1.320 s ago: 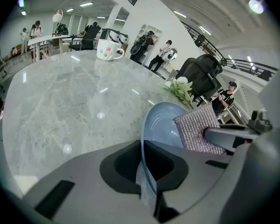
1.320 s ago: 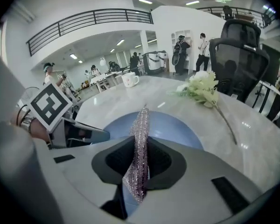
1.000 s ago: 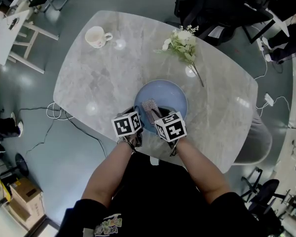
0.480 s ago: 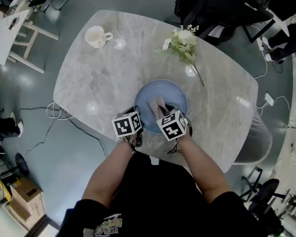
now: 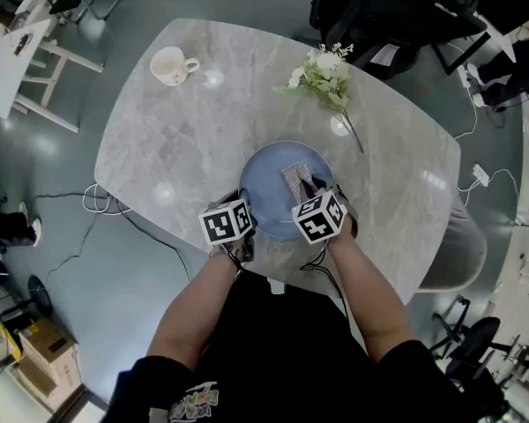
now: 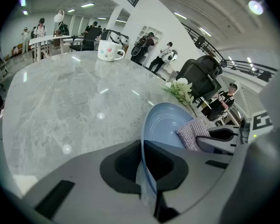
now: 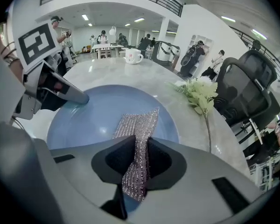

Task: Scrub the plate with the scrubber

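**Both grippers clamped: left on plate rim, right on scrubber**

Left gripper (image 6: 144, 171): jaws drawn narrow, with the near rim of the blue plate (image 5: 269, 176) pinched between the pads. The rim runs straight up through the gap in the left gripper view.

Right gripper (image 7: 136, 164): jaws closed on the scrubber (image 7: 139, 125), a silvery mesh strip. One end is bunched between the pads and hangs a little below them. The free end fans out forward and lies on the floor of the plate.

Head view: the scrubber sits in the plate's right half, and the right gripper is over the plate's right near edge. The left gripper is at the plate's left near edge. The two marker cubes are close together but apart.

The plate rests on the grey marble-look table (image 5: 185, 139), near the edge closest to the person. A flower sprig (image 5: 326, 76) lies beyond the plate, close to its far rim. A white mug (image 5: 172, 65) stands well apart at the far left. A black office chair (image 5: 397, 11) stands past the table's far edge.
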A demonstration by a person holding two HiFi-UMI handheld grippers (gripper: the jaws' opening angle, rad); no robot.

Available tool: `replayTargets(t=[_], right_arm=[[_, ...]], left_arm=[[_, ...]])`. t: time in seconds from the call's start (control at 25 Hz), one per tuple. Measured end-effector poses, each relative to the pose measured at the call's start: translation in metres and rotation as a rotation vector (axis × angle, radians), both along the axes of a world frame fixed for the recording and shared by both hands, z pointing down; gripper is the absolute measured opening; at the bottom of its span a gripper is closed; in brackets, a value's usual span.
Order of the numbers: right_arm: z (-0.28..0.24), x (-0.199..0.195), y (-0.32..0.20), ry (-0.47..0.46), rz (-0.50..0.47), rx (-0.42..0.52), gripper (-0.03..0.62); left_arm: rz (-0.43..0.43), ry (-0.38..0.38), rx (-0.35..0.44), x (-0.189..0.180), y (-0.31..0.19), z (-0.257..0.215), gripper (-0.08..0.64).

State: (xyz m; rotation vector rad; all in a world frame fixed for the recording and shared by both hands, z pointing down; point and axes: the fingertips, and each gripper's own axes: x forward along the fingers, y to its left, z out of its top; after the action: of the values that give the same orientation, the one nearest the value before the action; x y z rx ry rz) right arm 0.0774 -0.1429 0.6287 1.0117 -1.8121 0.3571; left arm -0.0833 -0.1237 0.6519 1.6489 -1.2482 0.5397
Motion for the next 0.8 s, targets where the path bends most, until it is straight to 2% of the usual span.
replayTargets(t=[0.4, 0.8], right_arm=[[-0.005, 0.041, -0.025, 0.143, 0.003, 0.058, 0.078], [-0.013, 0.050, -0.033, 0.176, 0.010, 0.105, 0.078]], left_arm=[[0.000, 0.003, 0.001, 0.001, -0.001, 0.001, 0.032], [-0.001, 0.002, -0.001, 0.001, 0.001, 0.001, 0.031]])
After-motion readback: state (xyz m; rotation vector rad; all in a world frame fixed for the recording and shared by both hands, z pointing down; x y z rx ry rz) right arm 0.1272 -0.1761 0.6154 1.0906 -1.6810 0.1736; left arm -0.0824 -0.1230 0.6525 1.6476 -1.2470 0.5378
